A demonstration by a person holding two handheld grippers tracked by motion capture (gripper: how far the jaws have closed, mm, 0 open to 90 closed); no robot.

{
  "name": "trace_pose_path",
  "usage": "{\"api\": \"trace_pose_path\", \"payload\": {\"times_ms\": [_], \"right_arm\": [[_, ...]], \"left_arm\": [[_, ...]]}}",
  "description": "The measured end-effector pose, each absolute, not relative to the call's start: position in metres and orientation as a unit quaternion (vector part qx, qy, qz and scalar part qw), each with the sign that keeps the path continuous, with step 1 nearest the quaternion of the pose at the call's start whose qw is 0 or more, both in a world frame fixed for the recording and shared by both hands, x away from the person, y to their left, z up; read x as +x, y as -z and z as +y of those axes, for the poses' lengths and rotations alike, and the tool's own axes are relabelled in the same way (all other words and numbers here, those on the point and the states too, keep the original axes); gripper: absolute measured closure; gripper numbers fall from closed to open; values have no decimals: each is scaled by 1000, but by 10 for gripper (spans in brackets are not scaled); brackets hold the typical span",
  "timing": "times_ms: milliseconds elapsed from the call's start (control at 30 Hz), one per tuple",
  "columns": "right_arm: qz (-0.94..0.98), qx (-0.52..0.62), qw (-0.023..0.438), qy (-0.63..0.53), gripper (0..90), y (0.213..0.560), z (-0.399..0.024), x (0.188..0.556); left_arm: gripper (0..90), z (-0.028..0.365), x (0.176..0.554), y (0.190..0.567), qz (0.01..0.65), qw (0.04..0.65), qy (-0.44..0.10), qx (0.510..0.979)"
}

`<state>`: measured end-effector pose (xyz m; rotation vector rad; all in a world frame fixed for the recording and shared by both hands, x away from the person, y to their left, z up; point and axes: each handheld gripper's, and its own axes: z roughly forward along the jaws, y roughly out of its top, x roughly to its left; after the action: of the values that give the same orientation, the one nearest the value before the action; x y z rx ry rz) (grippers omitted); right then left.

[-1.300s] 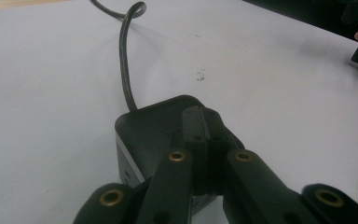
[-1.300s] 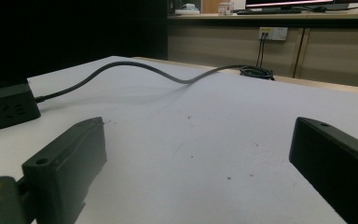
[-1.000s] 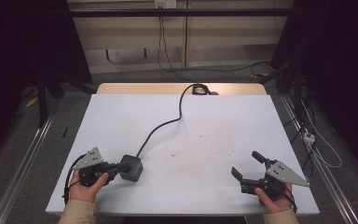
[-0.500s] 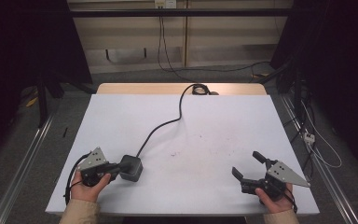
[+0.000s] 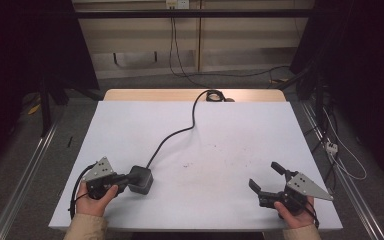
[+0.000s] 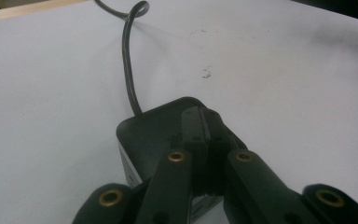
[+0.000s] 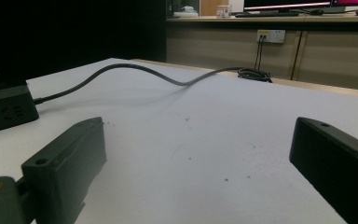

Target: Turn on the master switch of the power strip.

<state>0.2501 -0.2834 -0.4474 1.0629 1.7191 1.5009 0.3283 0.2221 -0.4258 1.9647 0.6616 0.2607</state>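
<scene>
Resting on top of the black power cube (image 5: pixel 141 179) at the table's (image 5: pixel 230 130) near left, the left gripper (image 6: pixel 203 122) has its jaws pressed together, gripping nothing; right of the cube, well apart, the right gripper (image 5: pixel 266 176) waits with jaws spread, so moving the cube looks barely started.

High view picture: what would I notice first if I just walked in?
Probably the black power cube near the front left of the white table, with its long black cable snaking away to the far edge. The left gripper has its jaws shut and rests right against the cube. At the front right, the right gripper waits with its jaws wide open and nothing between them.
</scene>
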Motion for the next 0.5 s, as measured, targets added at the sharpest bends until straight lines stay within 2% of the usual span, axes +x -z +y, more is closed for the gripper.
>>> {"api": "trace_pose_path", "payload": {"times_ms": [33,200,500], "right_arm": [[651,402,306,-567,32,448,-283,250],[649,404,305,-568,31,448,-284,250],[650,402,307,-568,32,447,-284,250]], "left_arm": [[850,222,328,426,275,507,-107,810],[820,224,327,421,279,523,-114,797],[696,220,329,422,289,529,-104,791]]}}
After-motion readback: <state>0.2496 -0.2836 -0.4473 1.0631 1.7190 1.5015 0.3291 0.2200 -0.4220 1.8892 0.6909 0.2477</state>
